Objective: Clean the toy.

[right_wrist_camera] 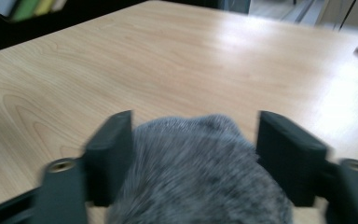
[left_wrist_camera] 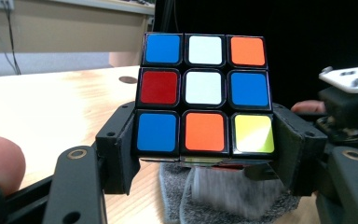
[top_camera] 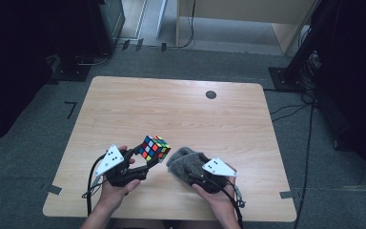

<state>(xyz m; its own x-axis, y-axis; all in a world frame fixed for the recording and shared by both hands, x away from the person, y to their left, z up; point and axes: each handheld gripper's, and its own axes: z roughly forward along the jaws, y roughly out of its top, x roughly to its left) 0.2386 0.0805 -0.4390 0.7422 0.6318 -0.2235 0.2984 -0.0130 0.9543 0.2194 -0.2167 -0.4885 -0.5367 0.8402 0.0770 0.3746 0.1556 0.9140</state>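
Wiping step: left gripper [top_camera: 148, 159] clamping multicoloured plastic puzzle cube [top_camera: 154, 147], right gripper [right_wrist_camera: 196, 144] spread, pads clear of crumpled grey fuzzy cloth [top_camera: 187, 163]; next probably re-pinching it.

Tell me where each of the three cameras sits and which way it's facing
High view: above the person's side, looking forward and down on the table; forearms and both hands show.
Left gripper view: rides the left gripper, looking along jaws clamped on the cube; a thumb shows.
Right gripper view: rides the right gripper, jaws either side of the grey cloth.
Shared: cube and cloth.
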